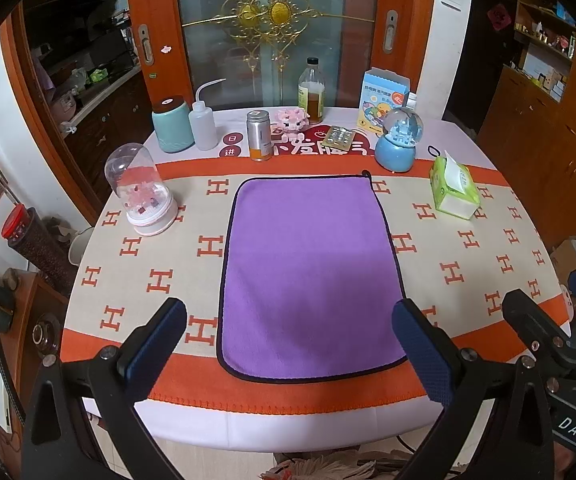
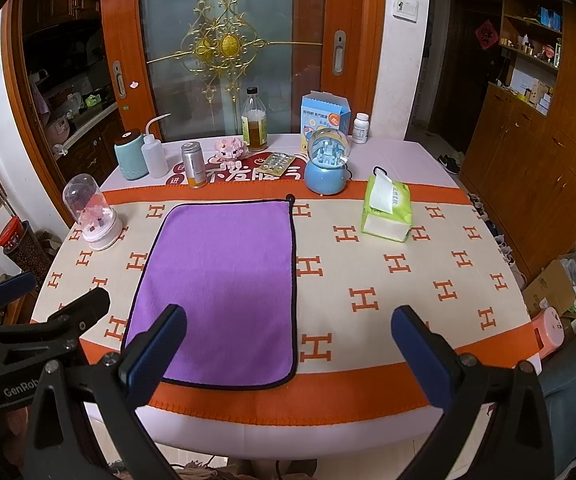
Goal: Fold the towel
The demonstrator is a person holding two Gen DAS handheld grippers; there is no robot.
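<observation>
A purple towel (image 1: 308, 272) with a dark trim lies flat and spread out on the orange and beige table cover; it also shows in the right wrist view (image 2: 220, 288). A small hanging loop sits at its far right corner (image 1: 366, 174). My left gripper (image 1: 290, 344) is open and empty, held above the table's near edge, its fingers straddling the towel's near end. My right gripper (image 2: 288, 352) is open and empty, above the near edge just right of the towel's near right corner. Neither touches the towel.
Along the far side stand a glass dome ornament (image 1: 142, 190), a teal canister (image 1: 172, 124), a squeeze bottle (image 1: 204, 120), a metal can (image 1: 259, 135), a glass bottle (image 1: 311, 92), a blue snow globe (image 1: 398, 140) and a tissue pack (image 1: 454, 186). The other gripper shows at the right (image 1: 548, 332).
</observation>
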